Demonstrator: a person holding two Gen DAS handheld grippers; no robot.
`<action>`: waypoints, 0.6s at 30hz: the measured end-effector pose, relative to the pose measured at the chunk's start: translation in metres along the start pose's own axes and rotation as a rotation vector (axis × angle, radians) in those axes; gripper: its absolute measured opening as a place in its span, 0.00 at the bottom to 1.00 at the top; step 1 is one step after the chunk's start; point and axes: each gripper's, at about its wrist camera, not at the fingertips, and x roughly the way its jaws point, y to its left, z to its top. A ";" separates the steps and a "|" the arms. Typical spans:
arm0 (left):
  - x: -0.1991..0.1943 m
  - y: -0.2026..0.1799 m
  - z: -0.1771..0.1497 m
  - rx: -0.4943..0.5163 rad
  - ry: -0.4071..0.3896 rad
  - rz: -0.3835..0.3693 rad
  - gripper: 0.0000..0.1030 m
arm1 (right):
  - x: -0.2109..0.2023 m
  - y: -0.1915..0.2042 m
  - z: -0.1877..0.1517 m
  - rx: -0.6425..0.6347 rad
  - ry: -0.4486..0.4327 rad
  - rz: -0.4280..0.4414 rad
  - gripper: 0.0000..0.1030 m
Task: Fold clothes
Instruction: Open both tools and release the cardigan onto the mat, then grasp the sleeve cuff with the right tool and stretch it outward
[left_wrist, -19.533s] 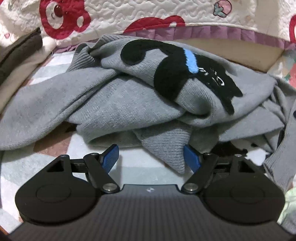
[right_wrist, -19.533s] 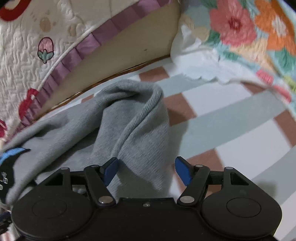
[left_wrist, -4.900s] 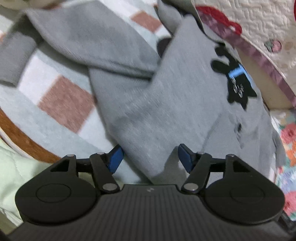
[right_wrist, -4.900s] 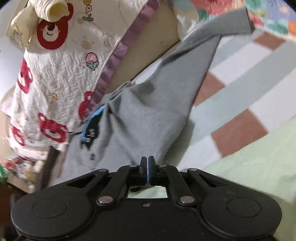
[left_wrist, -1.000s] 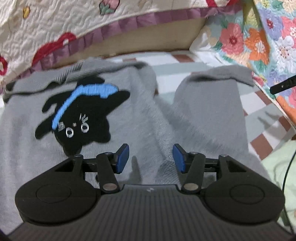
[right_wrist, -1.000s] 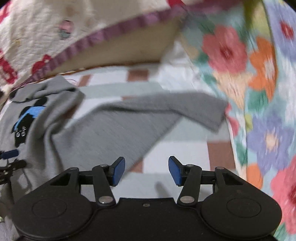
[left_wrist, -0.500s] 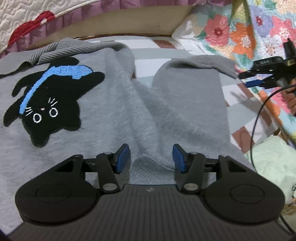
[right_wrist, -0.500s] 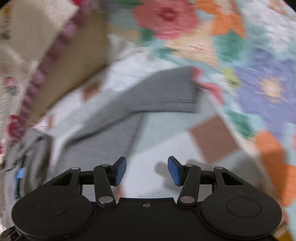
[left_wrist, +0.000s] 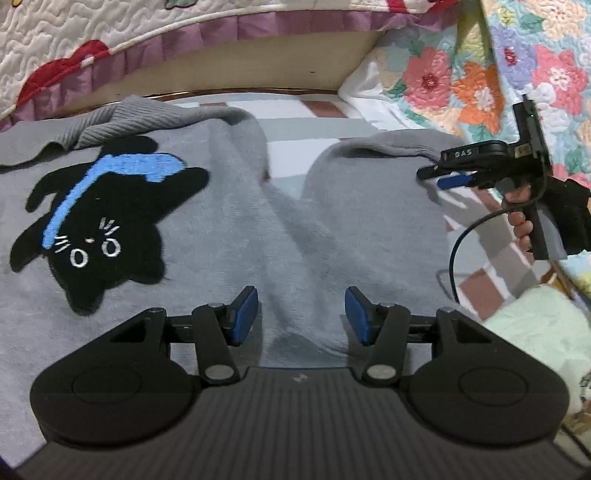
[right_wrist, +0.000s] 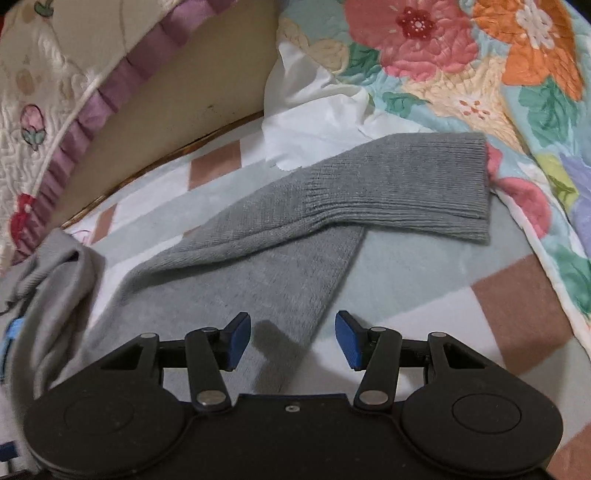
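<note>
In the left wrist view, the grey sweater (left_wrist: 229, 229) is seen spread flat, cat side up, on the checked bed cover (left_wrist: 295, 127), the left hand-held gripper (left_wrist: 301, 314) released above it. In the right wrist view, one sleeve (right_wrist: 332, 206) is seen lying out sideways with its cuff doubled over, the right hand-held gripper (right_wrist: 293, 341) released; no body fold is shown.

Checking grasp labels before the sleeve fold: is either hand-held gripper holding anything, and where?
Nothing is held. Left hand-held gripper and right hand-held gripper both open above the grey sweater.
</note>
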 end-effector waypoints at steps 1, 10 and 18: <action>0.002 0.003 0.000 -0.008 0.003 0.005 0.50 | 0.004 0.004 0.000 -0.018 -0.018 -0.010 0.61; 0.012 0.017 0.001 -0.049 0.015 0.028 0.50 | 0.035 0.045 0.006 -0.182 -0.181 -0.105 0.33; 0.004 0.011 -0.003 -0.027 -0.017 0.064 0.50 | -0.045 0.038 0.020 -0.162 -0.320 -0.172 0.10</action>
